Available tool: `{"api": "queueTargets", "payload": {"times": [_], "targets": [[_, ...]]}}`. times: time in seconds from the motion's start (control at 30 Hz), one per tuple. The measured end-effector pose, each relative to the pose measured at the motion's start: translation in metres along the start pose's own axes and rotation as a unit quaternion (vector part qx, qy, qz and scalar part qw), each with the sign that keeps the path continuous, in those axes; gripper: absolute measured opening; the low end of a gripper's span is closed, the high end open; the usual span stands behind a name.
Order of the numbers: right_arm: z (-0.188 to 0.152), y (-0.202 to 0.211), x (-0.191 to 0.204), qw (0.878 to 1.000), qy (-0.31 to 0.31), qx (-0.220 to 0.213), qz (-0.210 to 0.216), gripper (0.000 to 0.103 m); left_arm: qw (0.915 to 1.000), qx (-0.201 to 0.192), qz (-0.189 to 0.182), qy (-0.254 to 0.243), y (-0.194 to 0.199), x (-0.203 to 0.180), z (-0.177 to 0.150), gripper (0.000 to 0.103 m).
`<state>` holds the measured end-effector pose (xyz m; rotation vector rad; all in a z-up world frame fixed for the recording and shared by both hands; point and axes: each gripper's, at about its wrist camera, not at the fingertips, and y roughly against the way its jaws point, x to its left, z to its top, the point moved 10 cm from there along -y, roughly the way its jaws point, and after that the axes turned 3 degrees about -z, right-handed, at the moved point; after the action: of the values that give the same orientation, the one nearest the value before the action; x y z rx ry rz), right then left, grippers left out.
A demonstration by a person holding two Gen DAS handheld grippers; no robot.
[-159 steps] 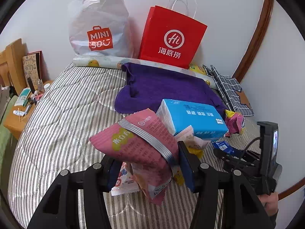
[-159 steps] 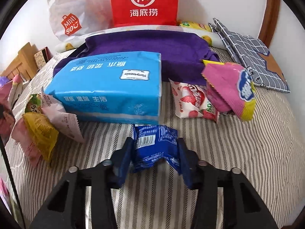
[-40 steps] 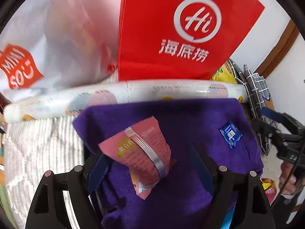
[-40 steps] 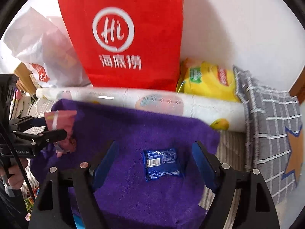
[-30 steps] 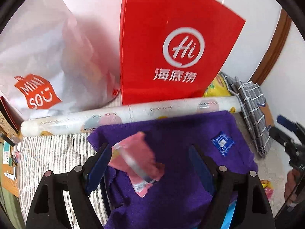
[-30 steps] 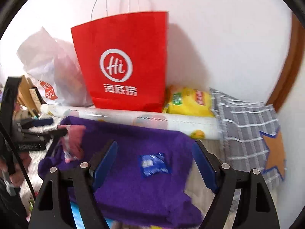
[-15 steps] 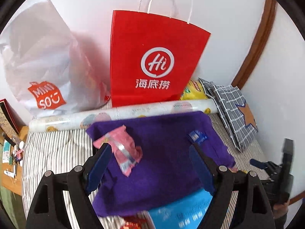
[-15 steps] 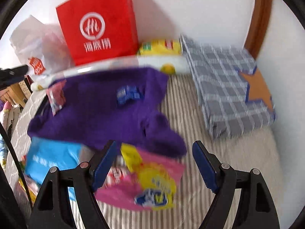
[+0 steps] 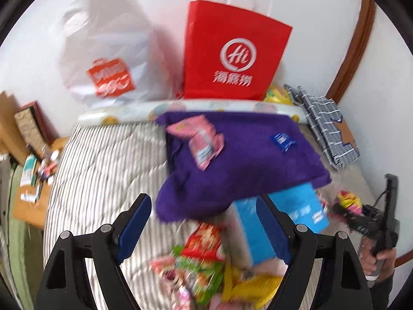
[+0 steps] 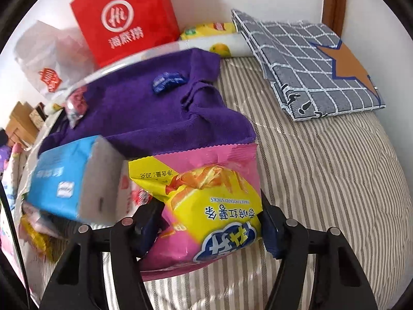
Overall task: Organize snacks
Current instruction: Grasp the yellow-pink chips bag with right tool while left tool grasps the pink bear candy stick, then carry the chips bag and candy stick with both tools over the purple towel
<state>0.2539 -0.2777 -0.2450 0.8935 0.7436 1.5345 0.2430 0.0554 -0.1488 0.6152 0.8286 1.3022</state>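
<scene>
While closing on puffy pink-yellow snack bag (image 10: pixel 206 206), right gripper (image 10: pixel 210 222) jaws just touching sides; could slip or crush. Left gripper (image 9: pixel 204 222) wide, empty above snack pile (image 9: pixel 206 266). Farther: purple towel (image 9: pixel 245 160) holding pink packet (image 9: pixel 198 139), blue packet (image 9: pixel 282 140).

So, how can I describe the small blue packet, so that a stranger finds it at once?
Find the red paper bag against the wall; before it, a purple towel lies on the striped bed. The small blue packet lies on the towel, near its far right corner. It is dark blue and tiny, unlike the pink packet at the left.
</scene>
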Motion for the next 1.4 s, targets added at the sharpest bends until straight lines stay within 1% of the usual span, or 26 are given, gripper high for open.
{"api": "queueTargets", "payload": {"times": [0.27,0.37,0.43,0.47,0.53,0.67,0.73,0.77,0.83,0.87,0.93,1.07,1.1,1.27,1.4], "targets": [[-0.014,0.046,0.015,0.999,0.002,-0.037,0.005,0.065,0.9993,0.015,0.013,0.033,0.012,0.028,-0.054,0.082],[-0.020,0.059,0.021,0.999,0.009,-0.048,0.005,0.066,0.9986,0.025,0.032,0.035,0.008,0.038,-0.072,0.082],[-0.026,0.067,0.024,0.998,0.017,-0.055,0.000,0.066,0.9974,0.034,0.050,0.039,0.003,0.047,-0.085,0.080],[-0.030,0.072,0.026,0.998,0.021,-0.059,-0.002,0.066,0.9972,0.036,0.052,0.040,0.002,0.049,-0.090,0.080],[-0.035,0.078,0.028,0.998,0.022,-0.063,-0.003,0.066,0.9975,0.039,0.042,0.042,-0.001,0.050,-0.098,0.072],[-0.046,0.085,0.033,0.997,0.025,-0.068,-0.002,0.066,0.9979,0.047,0.029,0.033,-0.011,0.046,-0.108,0.066],[-0.049,0.084,0.035,0.997,0.028,-0.069,-0.002,0.066,0.9977,0.055,0.025,0.032,-0.018,0.043,-0.112,0.054],[-0.051,0.084,0.037,0.997,0.029,-0.069,-0.002,0.066,0.9976,0.058,0.024,0.031,-0.021,0.042,-0.114,0.050],[-0.054,0.081,0.040,0.997,0.028,-0.069,-0.004,0.066,0.9972,0.065,0.025,0.028,-0.025,0.042,-0.117,0.029],[-0.055,0.079,0.041,0.997,0.028,-0.068,-0.003,0.066,0.9971,0.066,0.028,0.028,-0.027,0.043,-0.118,0.024],[-0.057,0.075,0.044,0.997,0.027,-0.066,0.001,0.066,0.9978,0.051,0.035,0.026,-0.024,0.047,-0.117,0.023],[-0.054,0.066,0.048,0.996,0.034,-0.079,-0.002,0.066,0.9985,0.036,0.036,0.019,-0.026,0.049,-0.116,0.023],[-0.053,0.063,0.047,0.996,0.036,-0.080,-0.005,0.066,0.9985,0.032,0.042,0.011,-0.026,0.049,-0.116,0.025],[-0.050,0.047,0.043,0.995,0.038,-0.086,-0.016,0.066,0.9978,0.004,0.067,-0.005,-0.029,0.049,-0.110,0.026],[-0.047,0.032,0.037,0.995,0.040,-0.080,-0.038,0.066,0.9980,0.002,0.063,0.005,-0.030,0.052,-0.109,0.026]]}}
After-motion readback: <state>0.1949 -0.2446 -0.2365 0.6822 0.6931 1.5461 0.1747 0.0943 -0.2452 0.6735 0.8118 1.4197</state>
